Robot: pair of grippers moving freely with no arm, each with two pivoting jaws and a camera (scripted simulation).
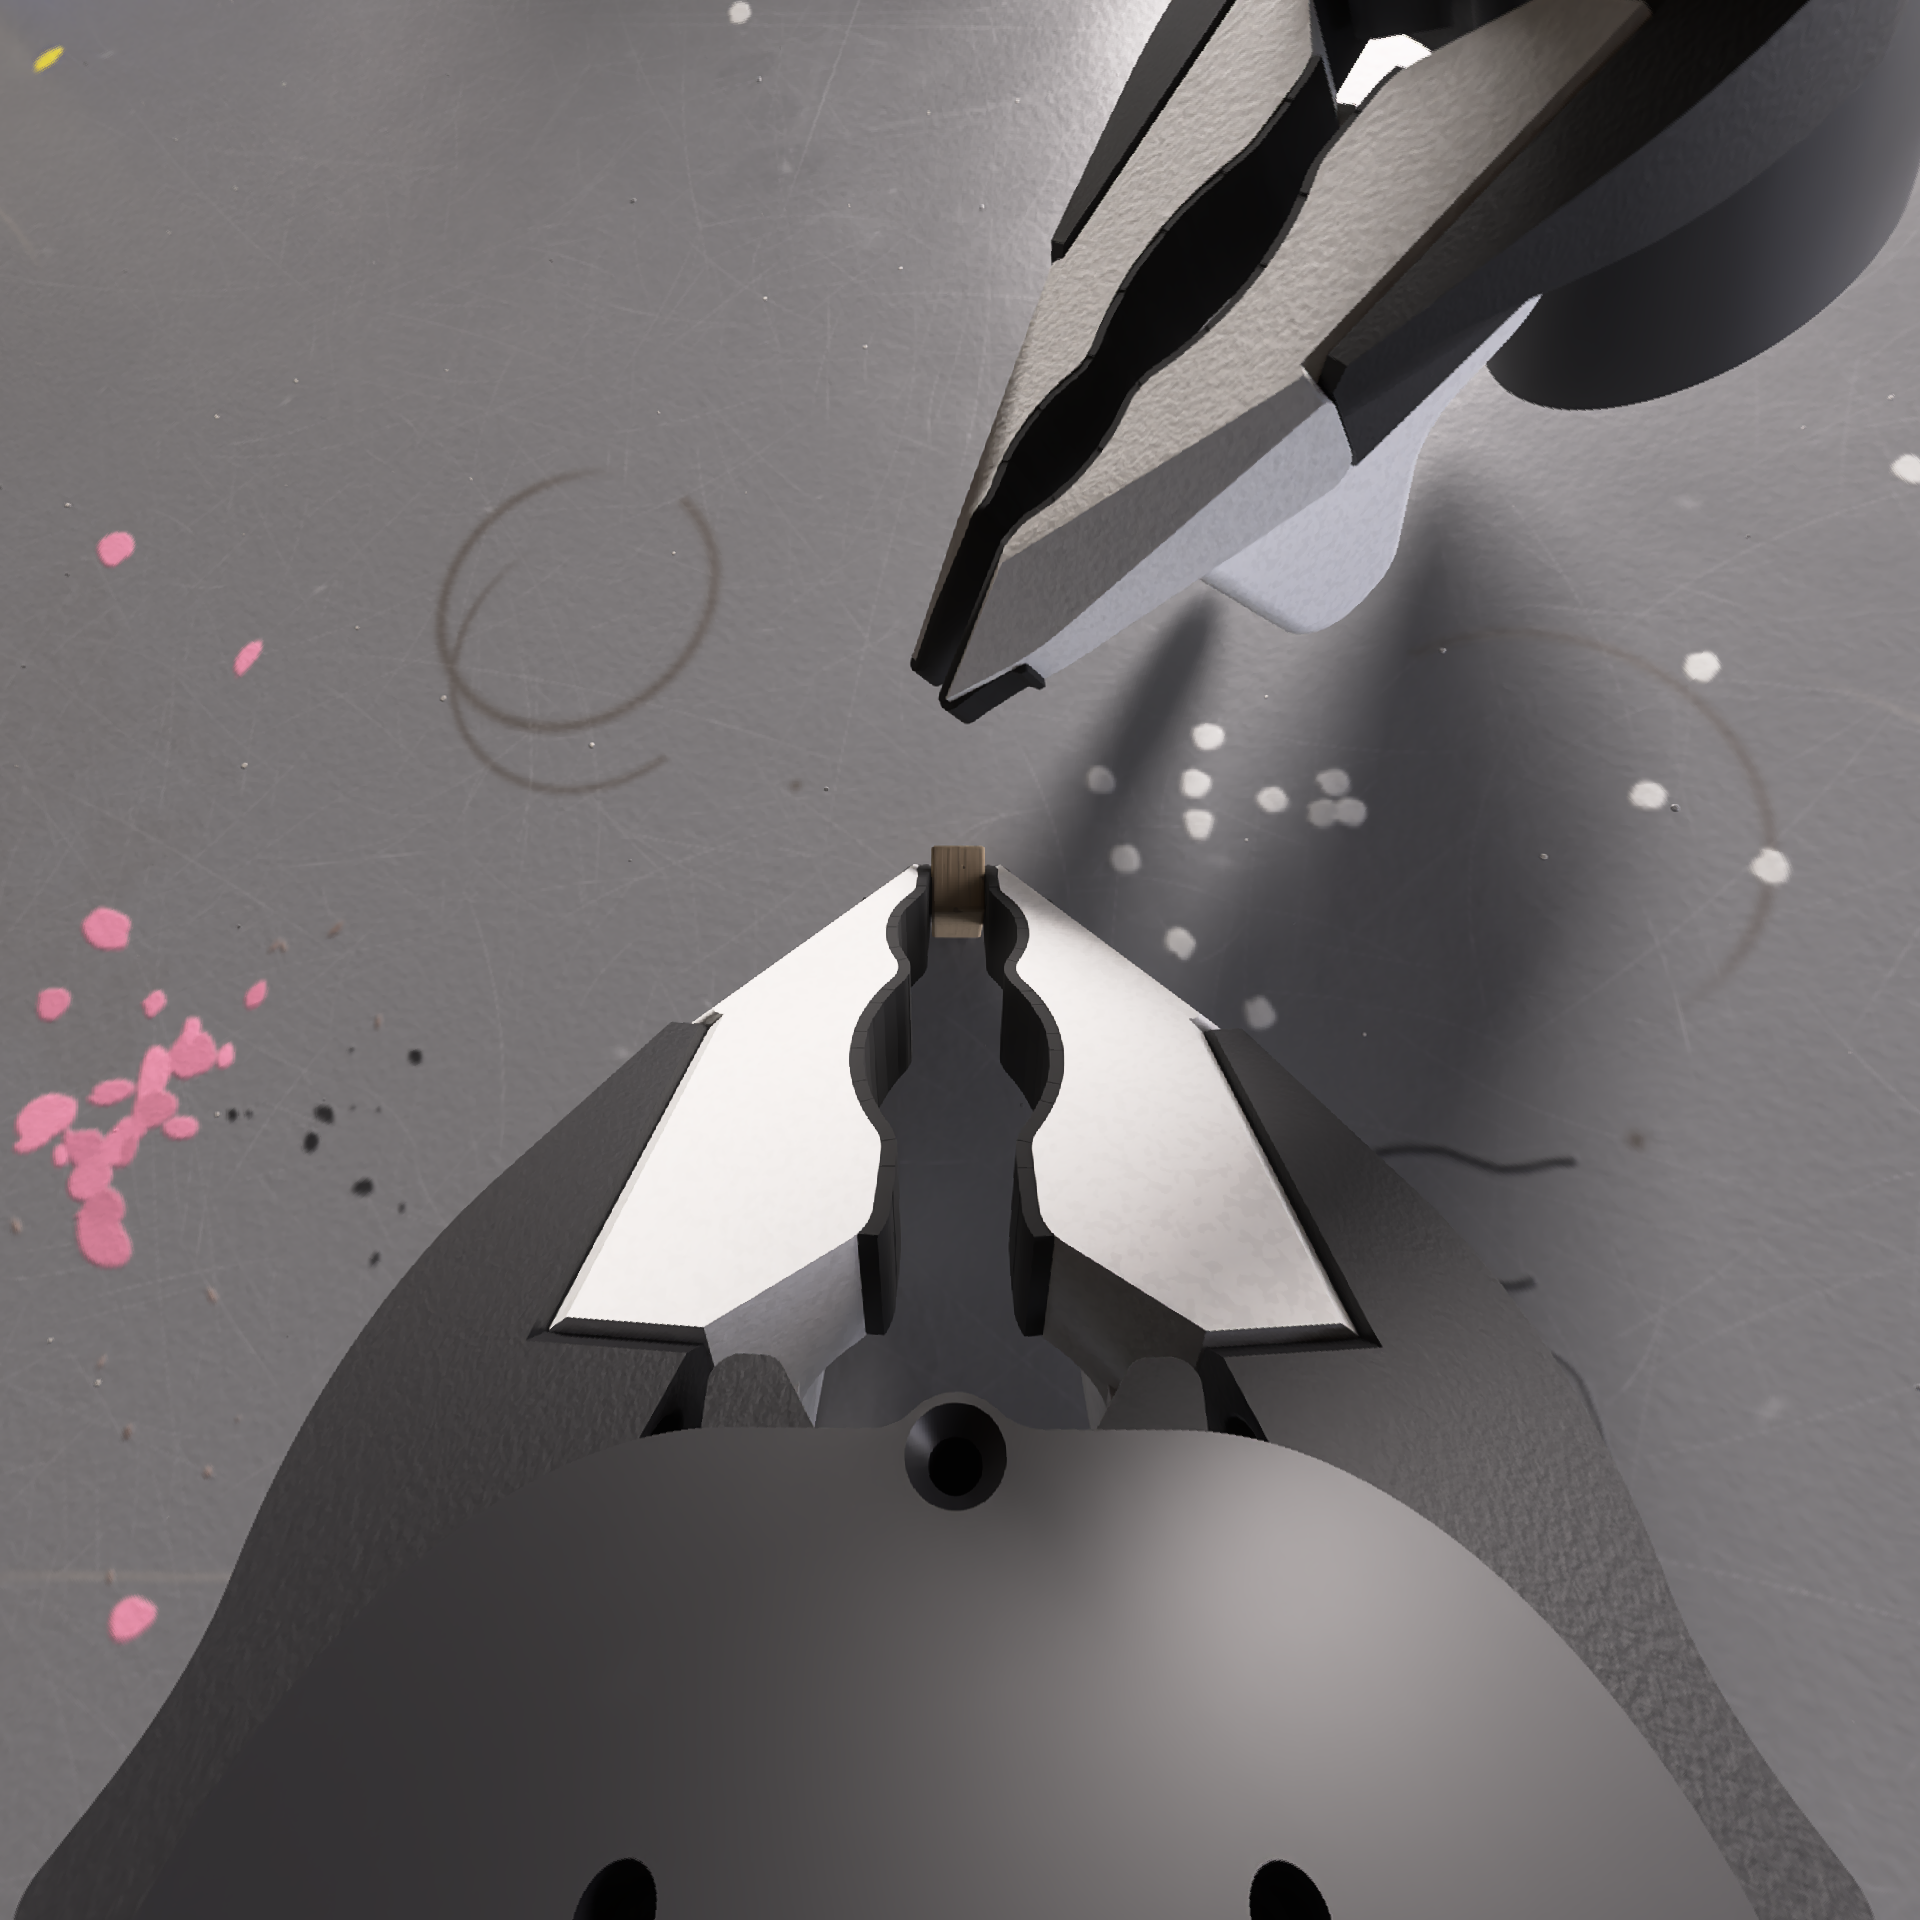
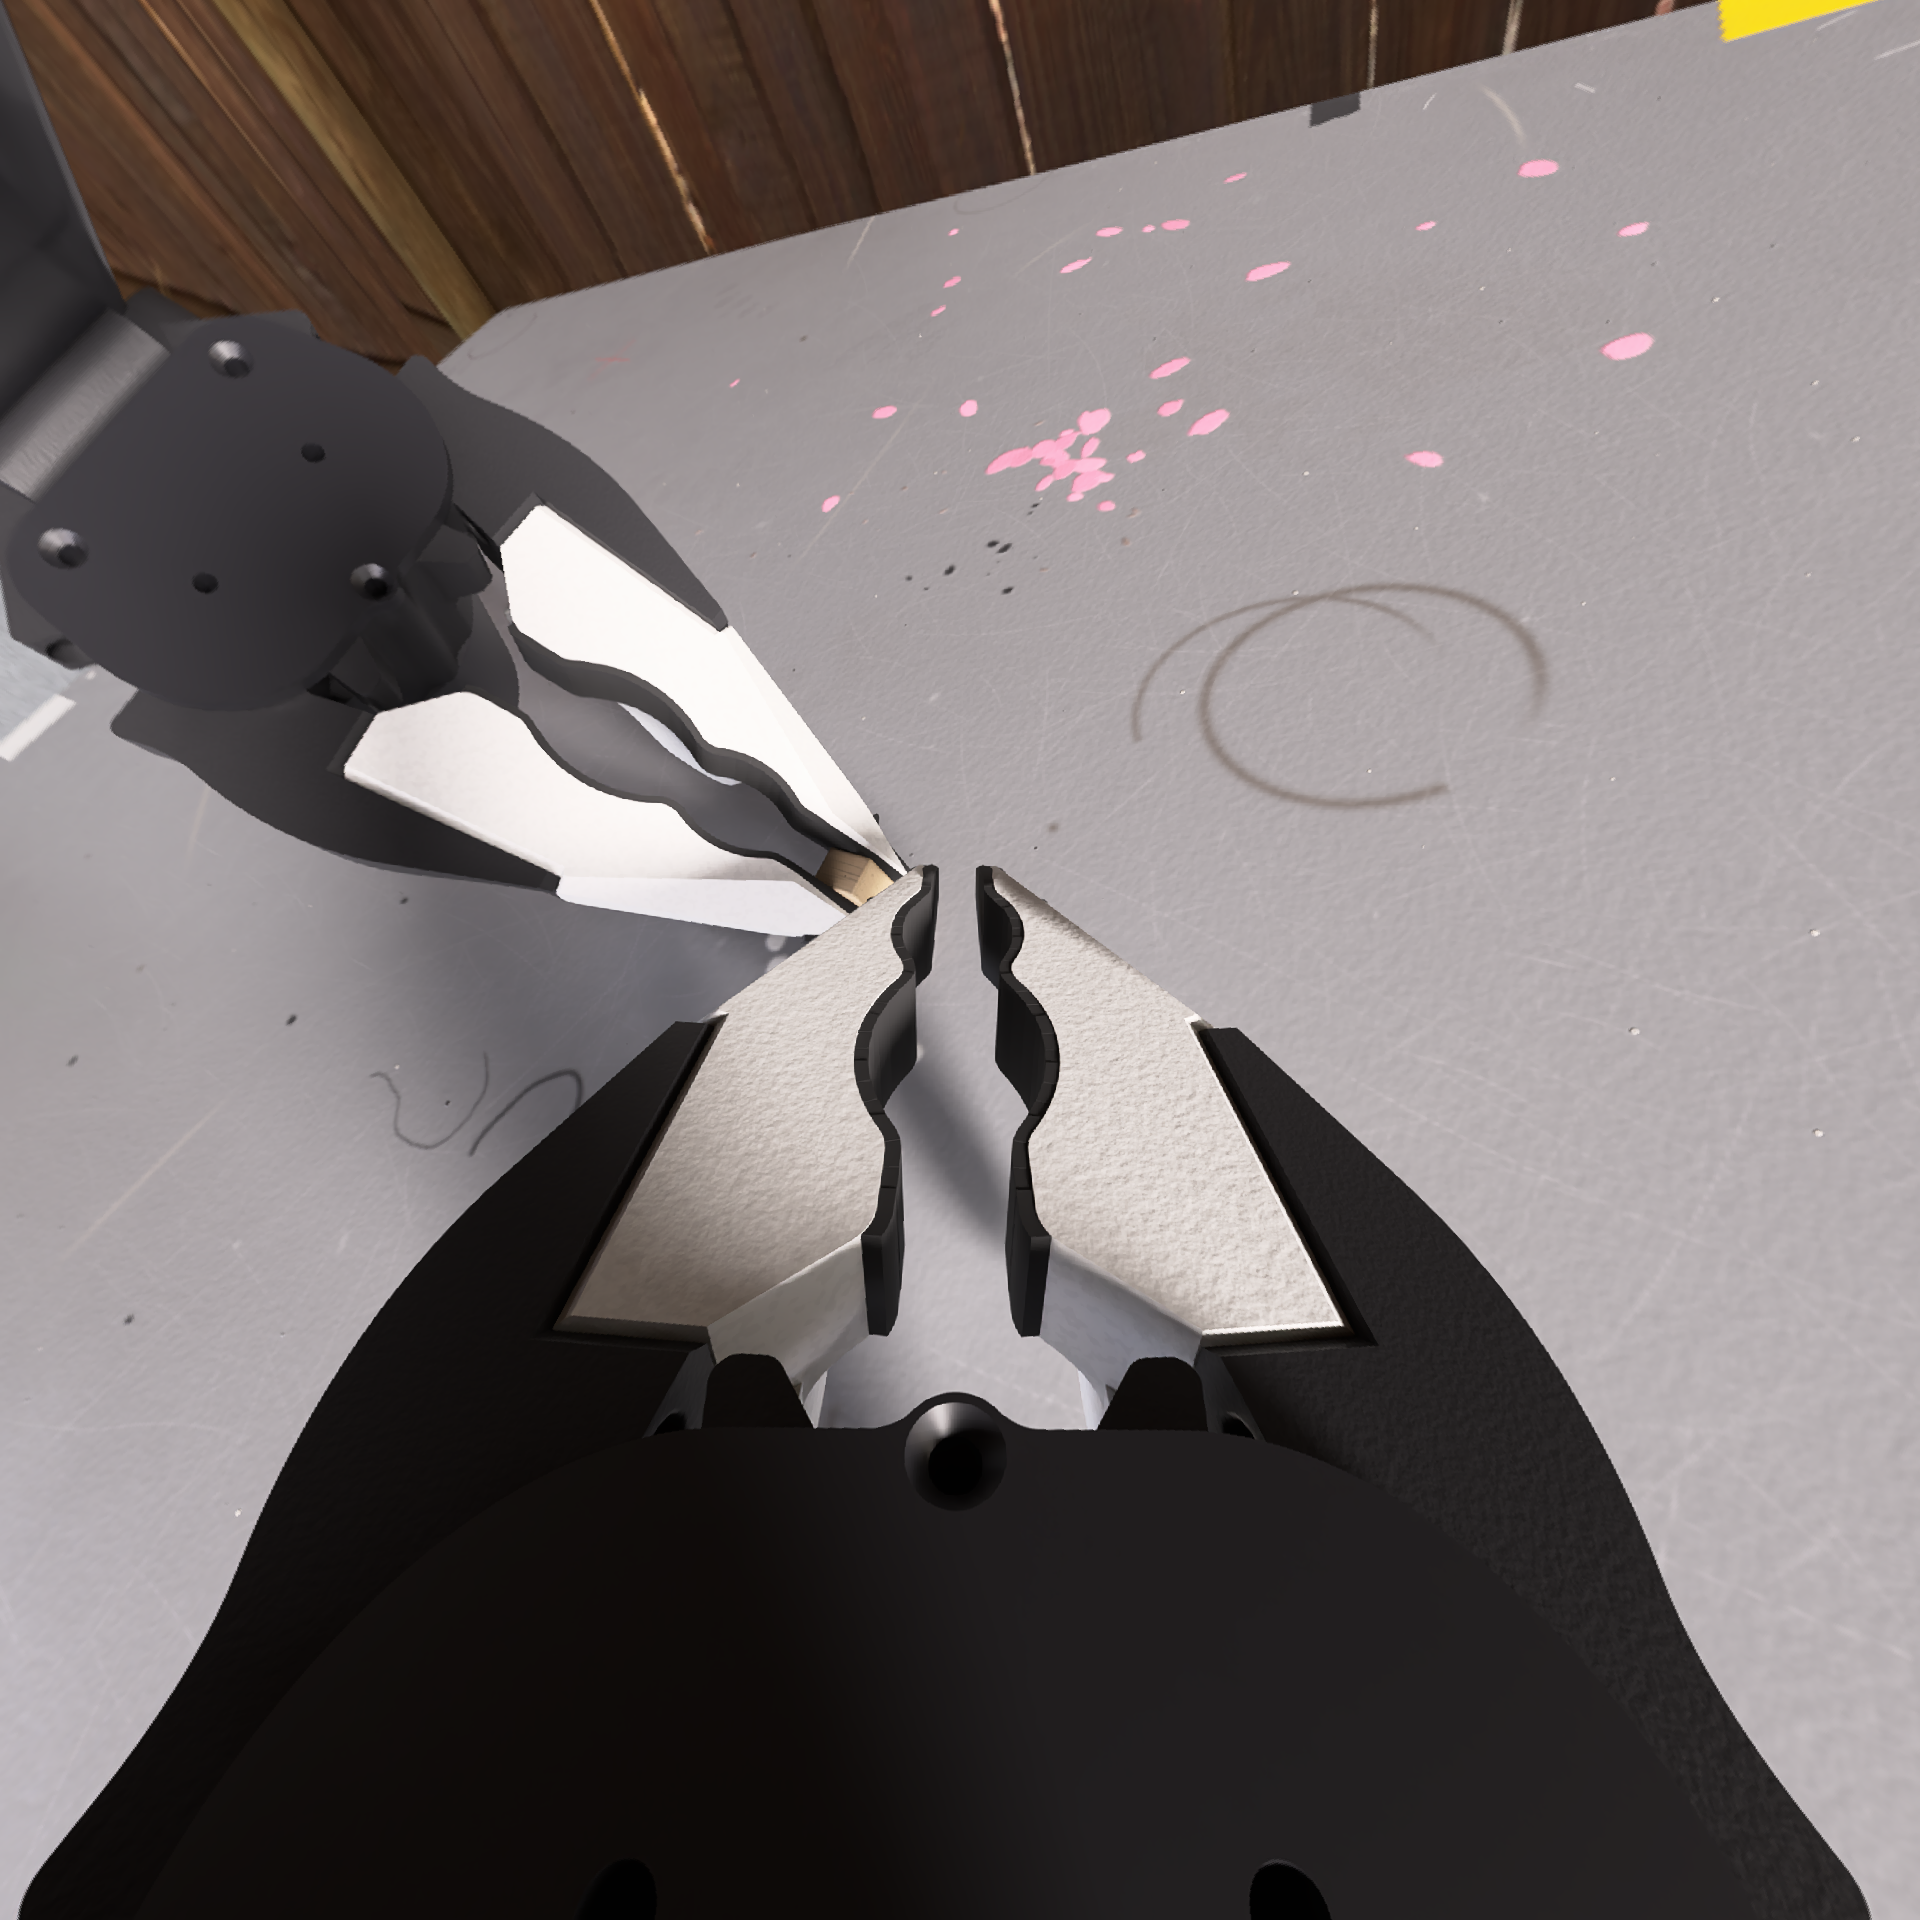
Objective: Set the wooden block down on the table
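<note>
The small wooden block [image 1: 958, 891] is pinched between the fingertips of my left gripper [image 1: 958, 883], which is shut on it over the grey table [image 1: 520, 260]. My right gripper [image 2: 956, 883] is empty, its jaws apart by only a narrow gap. Its tips sit just beside the left gripper's tips [image 2: 883, 862] and the block [image 2: 854, 878], not touching the block. In the left wrist view the right gripper [image 1: 961, 694] comes in from the upper right and points at the block from a short way off. Most of the block is hidden by the fingers.
The table top carries pink paint spatter [image 1: 114, 1122], white flecks [image 1: 1247, 800] and brown ring marks [image 2: 1351, 696]. Its far edge [image 2: 935, 197] meets a wooden plank floor [image 2: 520, 135] in the right wrist view. A yellow patch [image 2: 1808, 16] lies at the far right corner.
</note>
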